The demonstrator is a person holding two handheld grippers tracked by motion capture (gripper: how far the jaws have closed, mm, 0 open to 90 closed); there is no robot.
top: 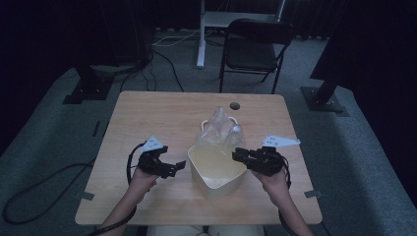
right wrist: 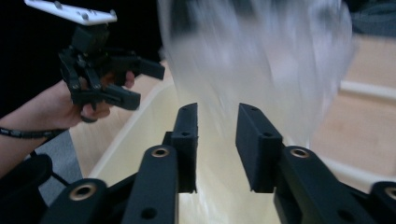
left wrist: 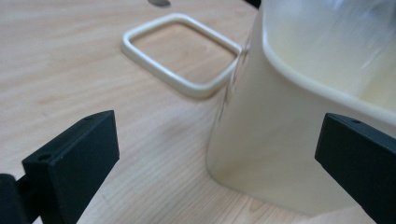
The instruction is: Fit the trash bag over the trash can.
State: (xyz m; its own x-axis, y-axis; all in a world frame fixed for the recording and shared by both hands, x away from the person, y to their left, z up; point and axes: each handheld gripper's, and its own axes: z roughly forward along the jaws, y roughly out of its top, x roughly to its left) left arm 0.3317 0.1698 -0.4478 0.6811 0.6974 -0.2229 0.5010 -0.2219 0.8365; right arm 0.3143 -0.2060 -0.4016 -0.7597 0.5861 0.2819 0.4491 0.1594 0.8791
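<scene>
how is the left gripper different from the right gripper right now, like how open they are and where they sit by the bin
The left gripper has its jaws spread wide, while the right gripper has its jaws close together with a narrow gap. The left gripper sits outside the cream bin, beside its wall; the right gripper reaches over the bin's rim toward the clear plastic bag. Both are black, hand-held, and grip nothing.

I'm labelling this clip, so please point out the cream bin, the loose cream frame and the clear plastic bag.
bin (top: 217,183): high view, its near outer wall.
frame (left wrist: 164,75): left gripper view, its near-left bar, flat on the table.
plastic bag (top: 219,126): high view, its crumpled upper part above the bin.
</scene>
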